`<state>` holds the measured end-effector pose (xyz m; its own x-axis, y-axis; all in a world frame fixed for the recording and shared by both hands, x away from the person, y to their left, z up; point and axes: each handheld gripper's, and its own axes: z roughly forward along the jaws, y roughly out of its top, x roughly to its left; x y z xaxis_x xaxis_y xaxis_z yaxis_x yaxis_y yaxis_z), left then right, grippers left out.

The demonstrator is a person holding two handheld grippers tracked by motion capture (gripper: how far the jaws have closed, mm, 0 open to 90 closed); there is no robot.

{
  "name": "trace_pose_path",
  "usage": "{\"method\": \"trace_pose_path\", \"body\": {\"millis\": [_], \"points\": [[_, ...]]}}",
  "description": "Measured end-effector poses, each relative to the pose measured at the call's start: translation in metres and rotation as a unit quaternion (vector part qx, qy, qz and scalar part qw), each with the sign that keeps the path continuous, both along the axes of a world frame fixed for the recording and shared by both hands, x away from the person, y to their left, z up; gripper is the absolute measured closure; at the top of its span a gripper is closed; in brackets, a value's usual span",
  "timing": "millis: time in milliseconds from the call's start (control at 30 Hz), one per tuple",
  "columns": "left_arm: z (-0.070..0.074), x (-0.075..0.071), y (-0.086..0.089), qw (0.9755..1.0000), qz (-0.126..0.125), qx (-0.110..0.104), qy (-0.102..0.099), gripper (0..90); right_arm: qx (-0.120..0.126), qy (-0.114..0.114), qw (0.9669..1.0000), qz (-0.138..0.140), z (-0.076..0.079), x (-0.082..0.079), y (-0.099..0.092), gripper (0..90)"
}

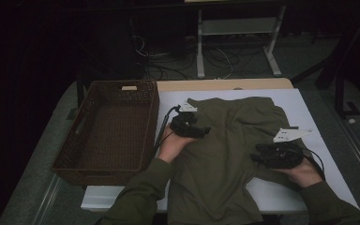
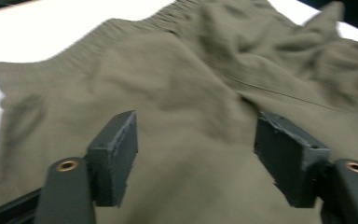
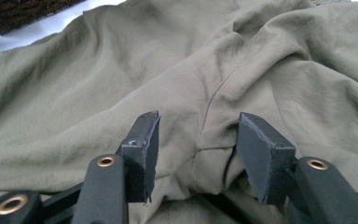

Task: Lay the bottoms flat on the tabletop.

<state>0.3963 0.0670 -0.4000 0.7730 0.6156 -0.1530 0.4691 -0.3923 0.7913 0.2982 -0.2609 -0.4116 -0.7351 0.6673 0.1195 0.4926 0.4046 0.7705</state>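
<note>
Clearly early: the olive shorts (image 1: 229, 154) lie rumpled and unfolded on the white table (image 1: 309, 112) beside the wicker basket (image 1: 105, 131); left gripper (image 2: 196, 154) gapes empty, right gripper (image 3: 198, 154) half-open straddling a seam.

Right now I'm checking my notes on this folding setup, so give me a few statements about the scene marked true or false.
1. The olive-green garment lies spread on the white table top. True.
2. The brown wicker basket holds folded clothes. False: nothing shows inside it.
3. The basket stands to the left of the garment in the high view. True.
4. The left gripper is clamped shut on the fabric. False: its jaws stand apart over the cloth.
5. The right gripper holds a towel. False: its jaws are apart, with a garment seam between them.
</note>
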Motion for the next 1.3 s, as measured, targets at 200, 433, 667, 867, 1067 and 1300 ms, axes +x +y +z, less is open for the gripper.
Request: {"method": "trace_pose_path", "body": {"millis": [200, 433, 667, 867, 1067, 1300], "points": [[0.002, -0.026, 0.004, 0.9992, -0.036, -0.016, -0.004, 19.1, -0.007, -0.003, 1.0, 0.001, 0.004, -0.006, -0.004, 52.1], [-0.004, -0.056, 0.01, 0.9978, -0.062, -0.024, -0.007, 12.9, -0.016, 0.012, 0.9998, -0.002, 0.0, -0.016, -0.016, 58.6], [-0.015, -0.083, 0.016, 0.9954, -0.095, -0.013, 0.001, 6.5, -0.031, 0.035, 0.9988, 0.012, -0.007, -0.024, -0.02, 61.3], [-0.023, -0.104, 0.022, 0.9935, -0.114, 0.001, 0.007, 0.7, -0.059, 0.049, 0.9967, 0.026, -0.013, -0.025, -0.013, 58.6], [-0.026, -0.113, 0.025, 0.9928, -0.12, 0.01, 0.006, 0.0, -0.046, 0.055, 0.9972, 0.022, -0.015, -0.02, -0.01, 52.9], [-0.027, -0.113, 0.023, 0.9923, -0.122, 0.022, -0.002, 0.1, -0.038, 0.078, 0.9955, 0.04, -0.02, -0.009, 0.001, 76.6]]}}
